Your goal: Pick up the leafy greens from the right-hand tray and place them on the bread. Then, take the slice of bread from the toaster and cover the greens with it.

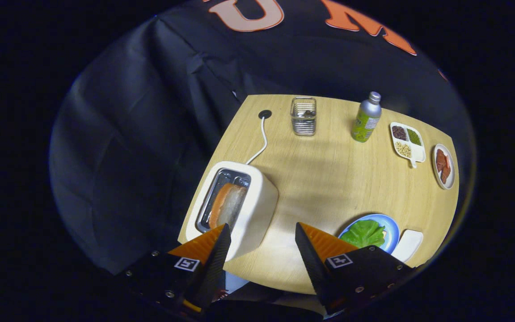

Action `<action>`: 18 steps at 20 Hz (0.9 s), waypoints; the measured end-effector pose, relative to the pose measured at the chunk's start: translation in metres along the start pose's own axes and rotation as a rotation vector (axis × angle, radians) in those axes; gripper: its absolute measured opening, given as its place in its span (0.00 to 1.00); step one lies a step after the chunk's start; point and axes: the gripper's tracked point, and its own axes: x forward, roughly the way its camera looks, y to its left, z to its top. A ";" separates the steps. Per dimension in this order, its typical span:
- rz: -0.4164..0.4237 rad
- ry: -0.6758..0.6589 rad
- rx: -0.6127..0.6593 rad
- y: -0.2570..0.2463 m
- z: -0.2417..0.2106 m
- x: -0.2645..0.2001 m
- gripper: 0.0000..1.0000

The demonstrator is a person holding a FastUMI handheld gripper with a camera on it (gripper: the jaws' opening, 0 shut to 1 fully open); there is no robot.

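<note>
Table (329, 179): pale wood-grain top, matt, smooth. Toaster (239, 205): glossy white plastic shell, shiny metal slot lining. Basket (303, 117), upper centre of the frame: bright metal wire. Bottle (366, 117): brushed metal with a paper-like label. Plate (391, 230), lower right: glossy blue. Gripper (262, 246) fingers (318, 250), spread wide: matt black ribbed pads, orange plastic backs.

We look down from high above the worktop (329, 179) — riding behind the fingers (221, 250) at the frame's bottom, facing forward across it toward the black cloth wall.
</note>
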 end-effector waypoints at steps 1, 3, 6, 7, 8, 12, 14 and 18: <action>0.010 0.005 -0.015 0.011 0.004 0.001 0.88; 0.010 0.012 -0.046 0.025 0.010 0.005 0.88; 0.023 0.054 -0.062 0.043 0.010 0.019 0.87; 0.012 0.070 -0.069 0.044 0.010 0.023 0.87; -0.005 0.082 -0.082 0.043 0.010 0.031 0.87; -0.063 0.130 -0.090 0.036 0.010 0.058 0.82; -0.076 0.140 -0.077 0.033 0.016 0.067 0.77; -0.073 0.195 -0.061 0.040 0.012 0.081 0.61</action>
